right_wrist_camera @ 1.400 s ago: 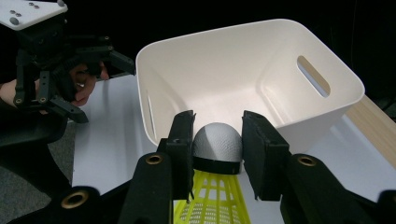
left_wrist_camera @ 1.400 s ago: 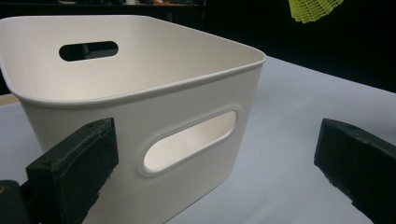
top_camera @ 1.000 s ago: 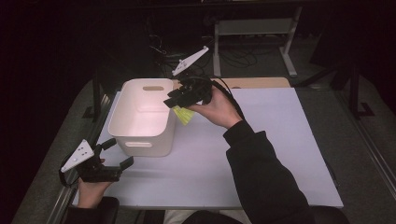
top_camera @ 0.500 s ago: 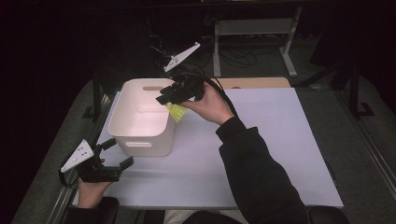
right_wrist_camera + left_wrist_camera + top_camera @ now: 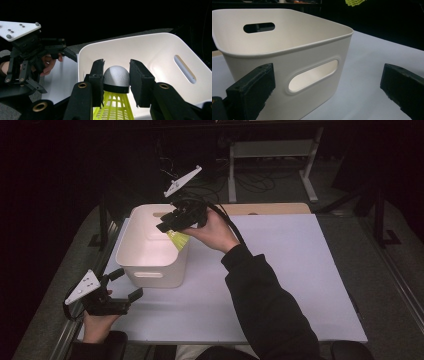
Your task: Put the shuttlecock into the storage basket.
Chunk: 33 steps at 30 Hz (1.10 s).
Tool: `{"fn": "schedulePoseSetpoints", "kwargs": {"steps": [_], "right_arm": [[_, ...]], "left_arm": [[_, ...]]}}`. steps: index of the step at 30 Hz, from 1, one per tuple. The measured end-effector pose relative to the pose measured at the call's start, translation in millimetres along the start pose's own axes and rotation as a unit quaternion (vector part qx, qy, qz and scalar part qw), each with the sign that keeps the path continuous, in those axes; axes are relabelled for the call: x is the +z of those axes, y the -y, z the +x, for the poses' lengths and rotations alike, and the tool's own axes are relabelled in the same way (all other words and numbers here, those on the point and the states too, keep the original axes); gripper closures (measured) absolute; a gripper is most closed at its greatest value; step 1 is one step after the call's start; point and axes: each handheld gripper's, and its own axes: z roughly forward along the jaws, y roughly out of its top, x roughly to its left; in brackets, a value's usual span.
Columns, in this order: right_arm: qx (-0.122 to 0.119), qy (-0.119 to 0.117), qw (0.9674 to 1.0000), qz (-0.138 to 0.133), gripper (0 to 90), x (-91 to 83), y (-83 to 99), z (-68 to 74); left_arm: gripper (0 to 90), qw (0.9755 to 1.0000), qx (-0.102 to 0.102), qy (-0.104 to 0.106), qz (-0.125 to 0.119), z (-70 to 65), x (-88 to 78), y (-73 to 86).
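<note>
High view: the right hand-held gripper (image 5: 167, 226) is held above the right rim of a white bin (image 5: 150, 252) that stands on the tabletop (image 5: 295, 270). A yellow-skirted shuttlecock (image 5: 178, 239) hangs from its jaws, just over the bin's right wall. The left hand-held gripper (image 5: 129, 284) rests low on the tabletop near the bin's front corner, jaws spread and nothing between them.

Left gripper view: the two black jaws stand wide apart, empty, and point at the bin's front wall with its slot handle (image 5: 313, 75). They are near the wall but not touching it. A scrap of the yellow skirt (image 5: 355, 2) shows at the top edge, above the bin.

Right gripper view: the jaws are clamped on the shuttlecock's grey rounded cork (image 5: 116, 77), one pad on each side, with the yellow mesh skirt trailing back toward the camera. The bin's open interior (image 5: 155, 67) lies directly beyond the cork. The left hand-held gripper (image 5: 68, 53) shows farther off.

Assessment: the step in hand is carrying the shuttlecock to the bin. The next move calls for bringing the cork fully inside the rim line, then opening the jaws so it drops into the bin rather than onto the wall edge.
</note>
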Motion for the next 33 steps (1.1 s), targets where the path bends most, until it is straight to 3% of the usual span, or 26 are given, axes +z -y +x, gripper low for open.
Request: {"fn": "schedulePoseSetpoints", "kwargs": {"steps": [23,33], "right_arm": [[-0.004,-0.014,0.9999,0.003,64.0,34.3,-4.0,-2.8],[0.0,-0.015,0.9997,0.019,64.0,53.2,-3.4,-8.6]], "left_arm": [[0.0,1.0,0.001,0.001,0.0,-0.1,-0.1,0.0],[0.0,1.0,0.001,0.001,0.0,-0.1,-0.1,0.0]]}}
